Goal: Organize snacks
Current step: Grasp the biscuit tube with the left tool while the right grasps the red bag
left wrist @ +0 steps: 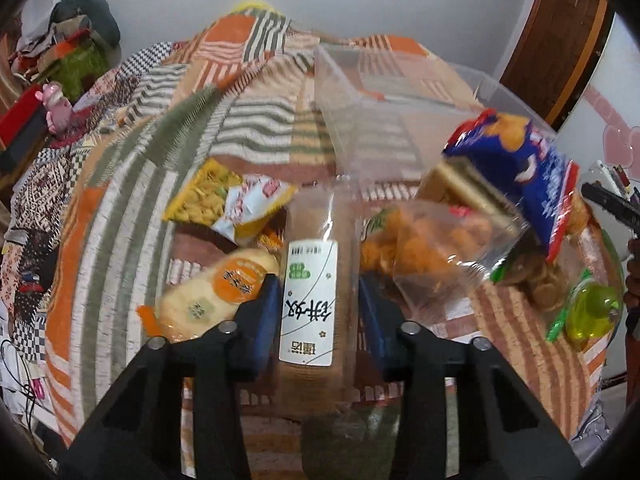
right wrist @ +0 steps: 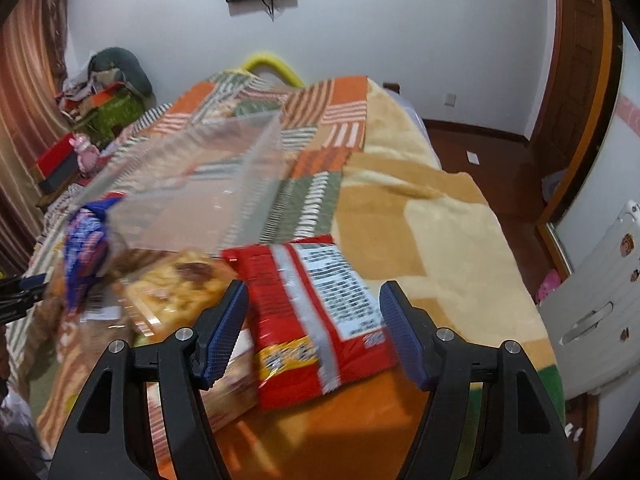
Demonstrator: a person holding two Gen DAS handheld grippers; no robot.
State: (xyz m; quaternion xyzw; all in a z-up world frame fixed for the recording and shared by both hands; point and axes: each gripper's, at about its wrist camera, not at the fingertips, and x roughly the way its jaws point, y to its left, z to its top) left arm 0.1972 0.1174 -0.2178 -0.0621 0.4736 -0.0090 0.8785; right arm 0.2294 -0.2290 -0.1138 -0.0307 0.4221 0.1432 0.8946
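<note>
Left-wrist view: the left gripper points down at a heap of snacks on a patchwork blanket, its blue pads pressed against both sides of a tall clear sleeve of brown biscuits with a white label. Just left of the sleeve lies a round pastry in an orange-marked wrapper; beyond it, a yellow packet. To the right sit a clear bag of orange puffs, a blue snack bag and a green jelly cup. A clear plastic bin stands on the blanket behind the heap, with no snacks visible inside.

Right-wrist view: the right gripper hovers over a red snack packet lying label side up on the orange part of the blanket; its jaws stand partly open on either side of the packet, the left pad at its edge, the right pad clear of it. The bin rises just behind, a tray of yellow snacks to the left
</note>
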